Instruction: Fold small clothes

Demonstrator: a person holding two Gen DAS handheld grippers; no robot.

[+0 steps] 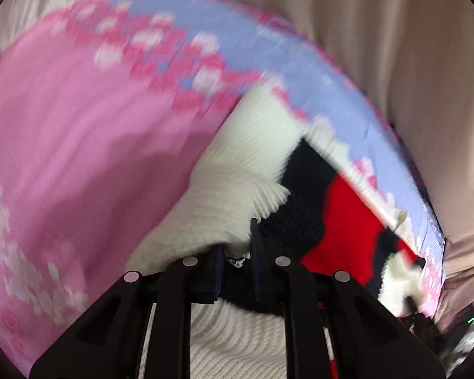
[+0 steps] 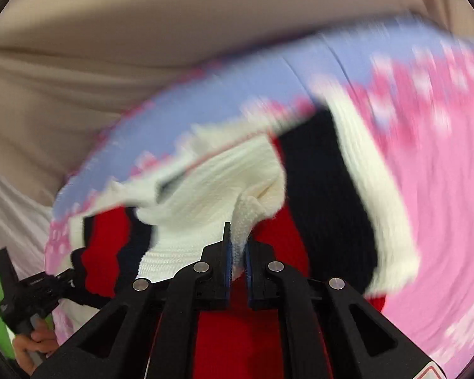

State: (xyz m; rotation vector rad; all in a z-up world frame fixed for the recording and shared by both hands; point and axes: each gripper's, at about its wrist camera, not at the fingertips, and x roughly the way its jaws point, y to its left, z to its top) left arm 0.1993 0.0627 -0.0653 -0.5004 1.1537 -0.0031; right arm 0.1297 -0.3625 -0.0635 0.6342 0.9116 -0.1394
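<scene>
A small knit sweater in white, navy and red stripes (image 1: 237,170) hangs over the pink and lilac flowered bedcover (image 1: 79,120). My left gripper (image 1: 235,252) is shut on a white and navy edge of it. In the right wrist view the sweater (image 2: 211,183) stretches between both grippers. My right gripper (image 2: 237,252) is shut on a bunched white fold (image 2: 246,218). The left gripper (image 2: 66,279) shows at the lower left of the right wrist view, holding the sweater's red and navy corner. Both views are motion-blurred.
Beige curtain folds (image 1: 395,63) hang behind the bed, and also show in the right wrist view (image 2: 110,47). The person's hand (image 2: 34,344) grips the left tool beside a green patch (image 2: 0,315).
</scene>
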